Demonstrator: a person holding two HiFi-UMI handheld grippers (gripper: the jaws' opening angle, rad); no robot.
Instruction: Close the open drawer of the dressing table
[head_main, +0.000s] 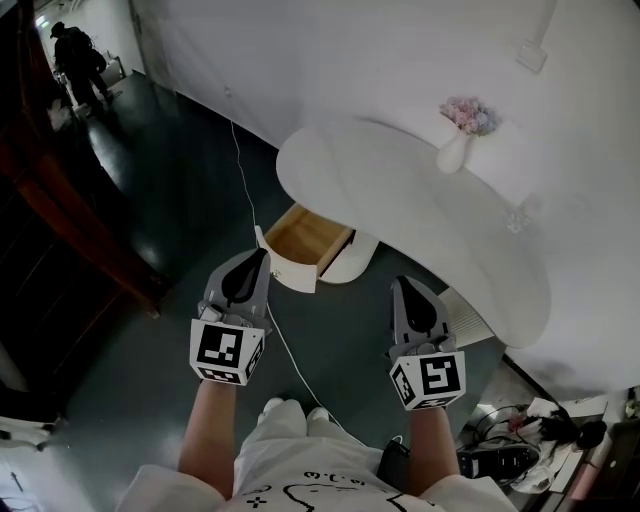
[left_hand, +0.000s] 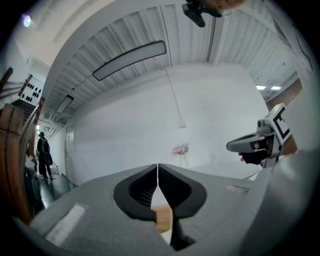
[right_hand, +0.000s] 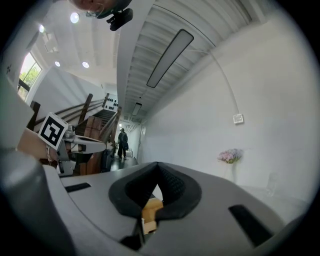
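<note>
The white oval dressing table stands ahead. Its drawer is pulled out and shows a bare wooden inside behind a white curved front. My left gripper is shut and empty, its tip close to the near left corner of the drawer front; I cannot tell if they touch. My right gripper is shut and empty, below the table's edge to the right of the drawer. In the left gripper view the jaws meet, with drawer wood below them. In the right gripper view the gripper is closed, also over drawer wood.
A white vase with pale flowers stands on the table by the wall. A white cable runs across the dark floor under my hands. Dark wooden stairs rise at the left, a person stands far back, and clutter lies at lower right.
</note>
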